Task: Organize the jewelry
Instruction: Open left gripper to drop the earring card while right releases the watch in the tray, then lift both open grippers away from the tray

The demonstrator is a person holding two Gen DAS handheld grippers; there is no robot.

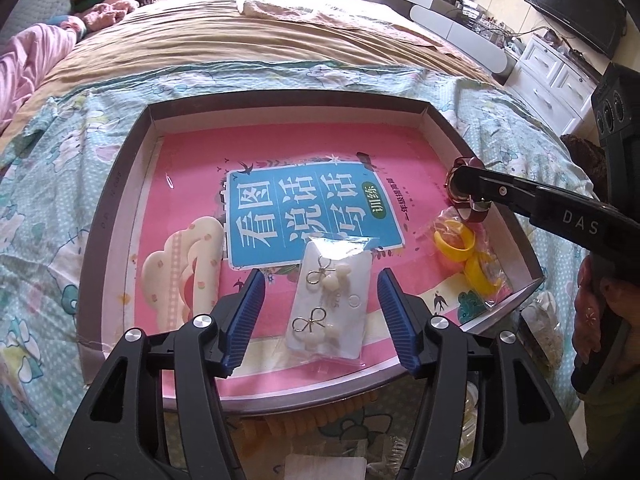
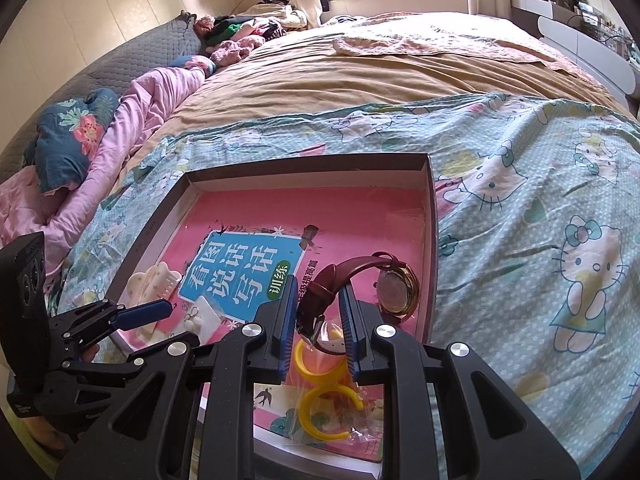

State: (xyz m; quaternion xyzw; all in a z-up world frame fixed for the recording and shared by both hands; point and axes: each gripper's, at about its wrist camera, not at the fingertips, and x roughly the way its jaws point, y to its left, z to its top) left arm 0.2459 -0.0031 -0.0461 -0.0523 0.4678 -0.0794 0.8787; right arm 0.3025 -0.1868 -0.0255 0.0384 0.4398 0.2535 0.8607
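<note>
Watch [image 2: 384,280] is hanging by its strap in right gripper [image 2: 318,320], jaws clamping it, w/ tray [image 2: 431,248] below at 6 for drop-off; left gripper [image 1: 320,312] jaws are gaping, straddling earring card [image 1: 332,300].

The watch [image 2: 384,292] is seen with a glossy dark-red leather-like strap and a shiny gold-coloured metal case. The earrings [image 1: 324,304] are sealed in clear glossy plastic film on a matt white card, beside smooth yellow plastic rings [image 1: 460,240]. A glossy pink paper book cover [image 1: 280,200] is laid in the matt cardboard box [image 1: 100,216], which is set on soft printed cloth [image 2: 540,208].
</note>
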